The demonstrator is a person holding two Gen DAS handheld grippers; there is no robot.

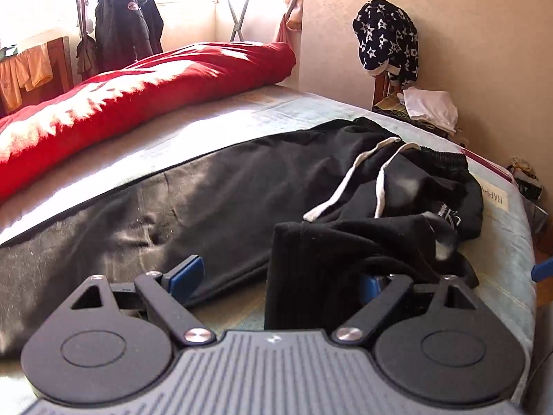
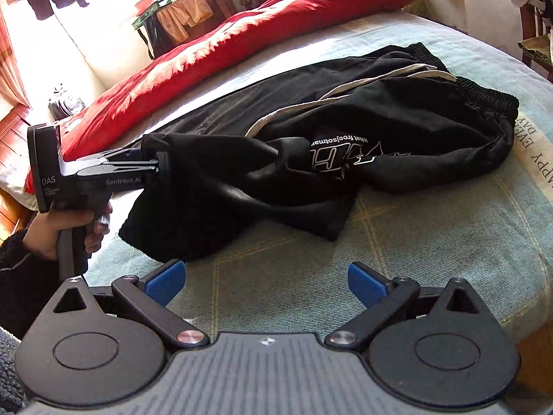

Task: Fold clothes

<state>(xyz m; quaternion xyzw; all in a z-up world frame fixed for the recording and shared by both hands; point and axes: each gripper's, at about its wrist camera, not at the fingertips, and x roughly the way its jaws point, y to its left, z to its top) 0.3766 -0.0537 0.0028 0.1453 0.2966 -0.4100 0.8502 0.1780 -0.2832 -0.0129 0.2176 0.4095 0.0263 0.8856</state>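
While looking along the left gripper [image 1: 280, 276], can make out black track trousers [image 1: 242, 186] stretched across the pale blue bed sheet [image 2: 380, 242], from lower left towards the elastic waistband [image 2: 484, 100] at upper right. Tongs of that gripper set wide apart: left blue pad bare and clear of cloth, right pad half hidden under the ribbed trouser cuff [image 1: 304, 276], which drapes over that finger and hangs between the two without being pinched. From the right wrist view, same cuff lifted off the sheet at centre left, with a person's hand [image 2: 69, 224] around the handle below it, dark sleeve at the frame's edge.

Right gripper [image 2: 264, 282] at lower centre, tongs likewise apart, only bare sheet between them, just short of the folded-over leg.

For room to move: open sheet across the lower right of the right wrist view, running to the bed's rounded edge at far right. Beyond the trousers, a narrow strip of sheet, then a long red duvet [image 1: 138, 86] rolled along the upper left. Close past the right edge in the left wrist view, a wall, a star-print garment [image 1: 387, 34] hung on a chair, and a white cloth [image 1: 432, 105] below it. At upper left, a drying rack [image 1: 121, 27] with dark clothes by the bright window.
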